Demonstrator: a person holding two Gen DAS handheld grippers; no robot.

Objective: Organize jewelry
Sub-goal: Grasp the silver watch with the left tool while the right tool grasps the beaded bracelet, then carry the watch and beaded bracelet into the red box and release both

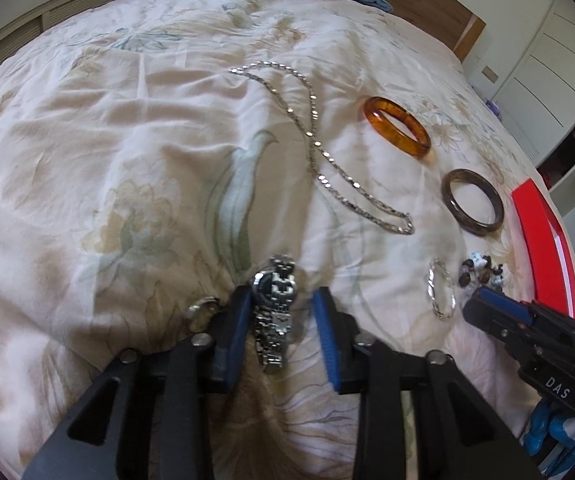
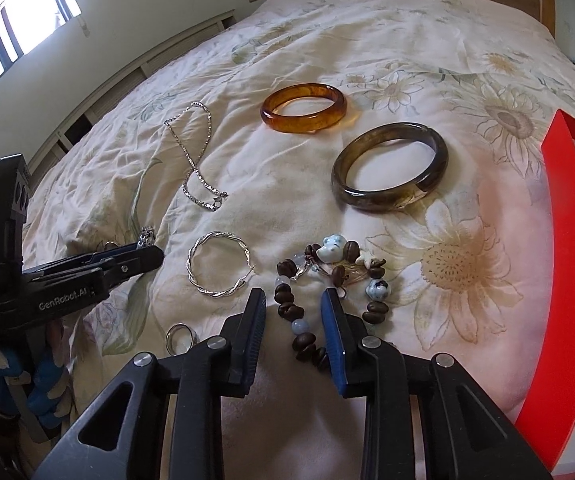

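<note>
the left gripper [image 1: 281,312] stands with its blue-padded jaws spread and a silver metal-link wristwatch [image 1: 277,300] between them on the floral bed quilt [image 1: 107,140]; the watch's band runs lengthwise along the fingers, pointing away from the camera, so its narrow width faces the pads and a squeeze would catch it across the case. it sits nearer the left pad, with a clear gap to the right one. the right gripper [image 2: 293,320], jaws likewise apart, straddles one run of a brown wooden and pale-blue bead bracelet [image 2: 327,280], nothing pinched. the red-rimmed tray [image 2: 567,240] lies at the right gripper's far right, so the watch has the longer way to go.
</note>
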